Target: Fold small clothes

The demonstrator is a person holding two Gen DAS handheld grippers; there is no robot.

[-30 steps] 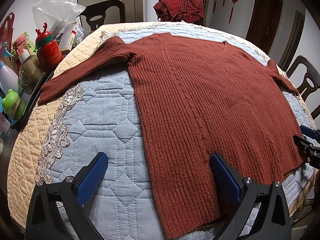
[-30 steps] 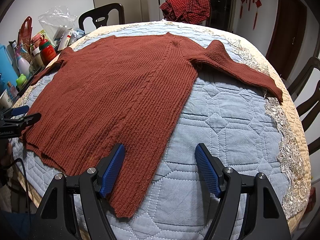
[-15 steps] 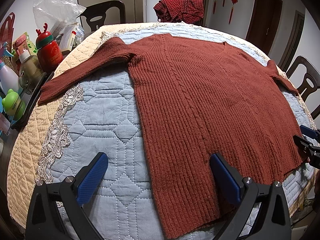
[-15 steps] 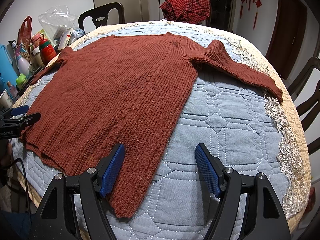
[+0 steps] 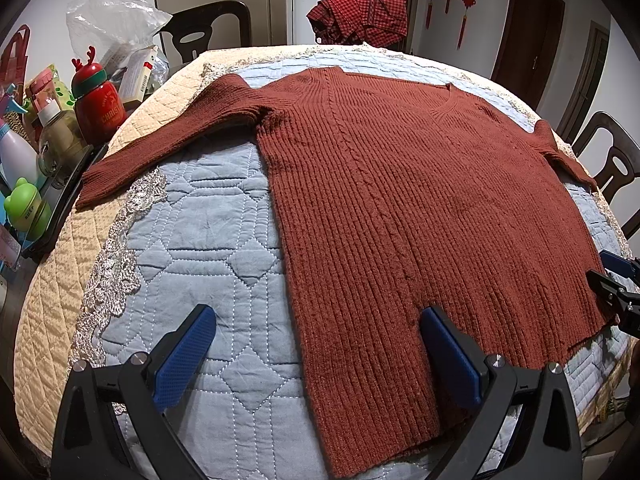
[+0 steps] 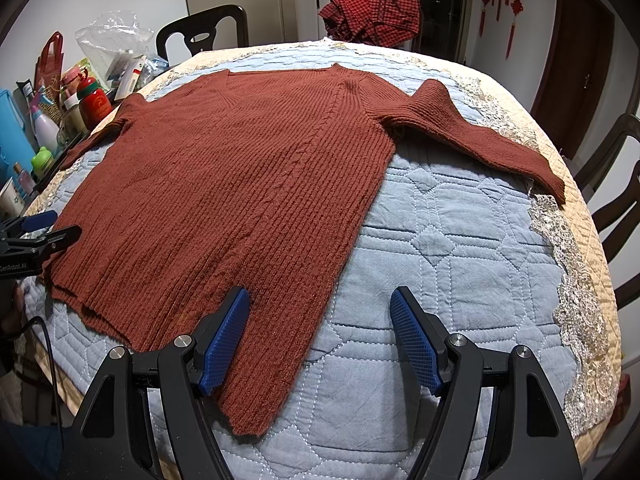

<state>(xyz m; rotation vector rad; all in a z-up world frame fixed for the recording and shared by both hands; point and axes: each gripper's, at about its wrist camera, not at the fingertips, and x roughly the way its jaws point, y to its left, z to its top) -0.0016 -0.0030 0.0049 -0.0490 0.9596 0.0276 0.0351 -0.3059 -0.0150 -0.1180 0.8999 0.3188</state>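
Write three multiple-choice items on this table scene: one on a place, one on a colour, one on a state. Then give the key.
1. Where does the checked red cloth lie?
A. at the table's far edge
B. on the sweater
C. between the left gripper's fingers

2. What colour is the sweater?
A. grey
B. rust brown
C. green

3. How does the right gripper stand?
A. shut on a sleeve
B. shut, empty
C. open

Key: A, it is bunched beyond the sweater's neckline; B, the ribbed knit shows rust brown in both views; C, its blue pads stand wide apart over the hem corner.
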